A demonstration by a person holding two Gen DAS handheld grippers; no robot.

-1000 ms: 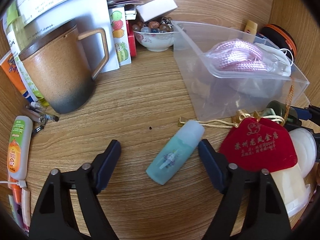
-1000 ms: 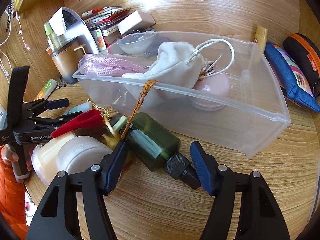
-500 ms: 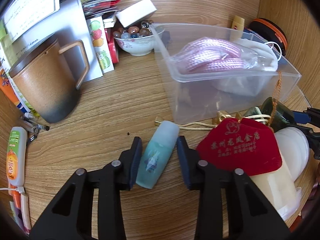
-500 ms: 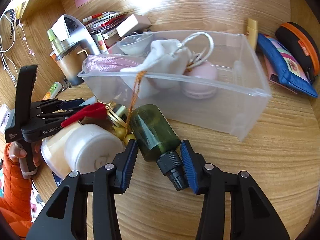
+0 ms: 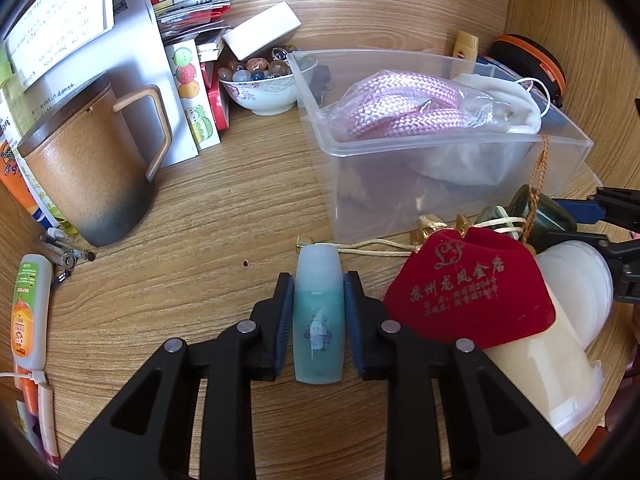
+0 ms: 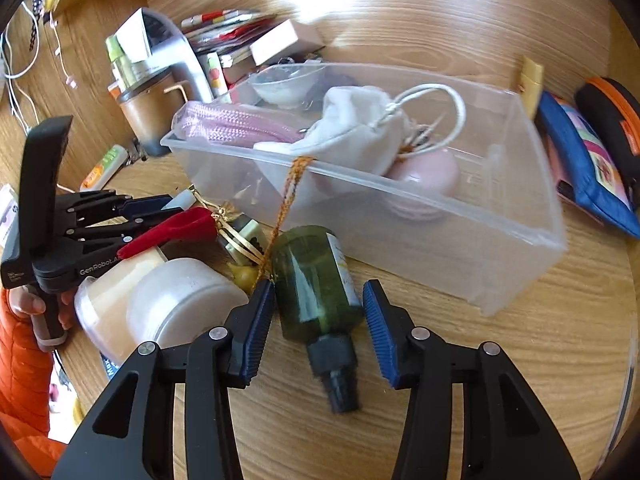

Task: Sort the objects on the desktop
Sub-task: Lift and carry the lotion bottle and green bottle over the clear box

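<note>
Desktop objects lie scattered on the counter (image 5: 224,216) beside a clear plastic bin (image 5: 440,148) that already contains a pink rope bundle (image 5: 404,104) and a white drawstring pouch (image 6: 356,128).

Left claw (image 5: 319,316): a second ago its jaws stood wide either side of the small teal bottle (image 5: 319,320), which lay at an angle. I now have them closing onto the bottle's sides, pads in contact, and the bottle is aligned straight along the fingers. It rests on the counter just in front of the bin, next to a red velvet pouch (image 5: 468,292).

Right claw (image 6: 318,340): its jaws have narrowed around the dark green spray bottle (image 6: 316,280) since a second ago. The left pad meets the bottle's side; a gap shows at the right pad, so I read this as bracketing, not yet a grip. The bottle lies on the counter, nozzle toward the camera, against the bin's near wall, with an orange cord (image 6: 288,196) draped over it.

Implication: the teal bottle appears ready for lifting into the bin. The green bottle needs further closing first, and the cord may snag.
</note>
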